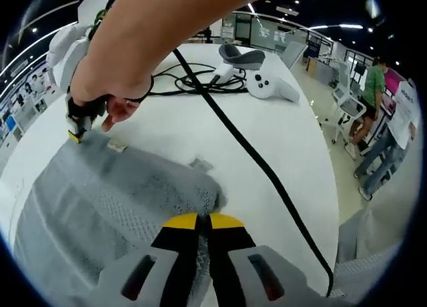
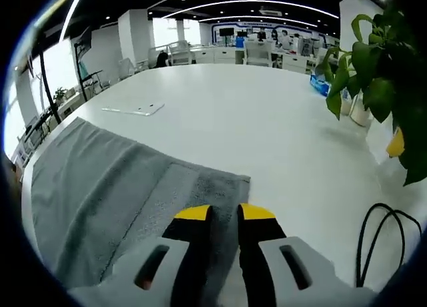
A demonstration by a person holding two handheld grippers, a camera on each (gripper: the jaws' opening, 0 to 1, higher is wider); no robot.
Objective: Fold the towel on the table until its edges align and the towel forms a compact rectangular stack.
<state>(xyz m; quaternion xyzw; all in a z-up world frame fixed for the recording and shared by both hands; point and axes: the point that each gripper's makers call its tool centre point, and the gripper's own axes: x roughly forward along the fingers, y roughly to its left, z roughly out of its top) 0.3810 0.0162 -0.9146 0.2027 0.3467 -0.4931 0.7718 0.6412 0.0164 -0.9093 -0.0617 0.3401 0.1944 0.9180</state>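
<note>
Grey terry towel (image 2: 127, 187), partly folded; corner pinched by right tongs (image 2: 225, 215).

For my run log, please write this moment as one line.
left hand-held gripper shut on towel | right hand-held gripper shut on towel | table

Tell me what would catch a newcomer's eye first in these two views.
The grey towel spread over the white table stands out first, with the right gripper closed on its near corner. In the left gripper view, the left gripper pinches another towel corner while the person's forearm sweeps across the top. A black cable runs diagonally over the table toward a white controller, and a leafy plant sits at the right edge.
</note>
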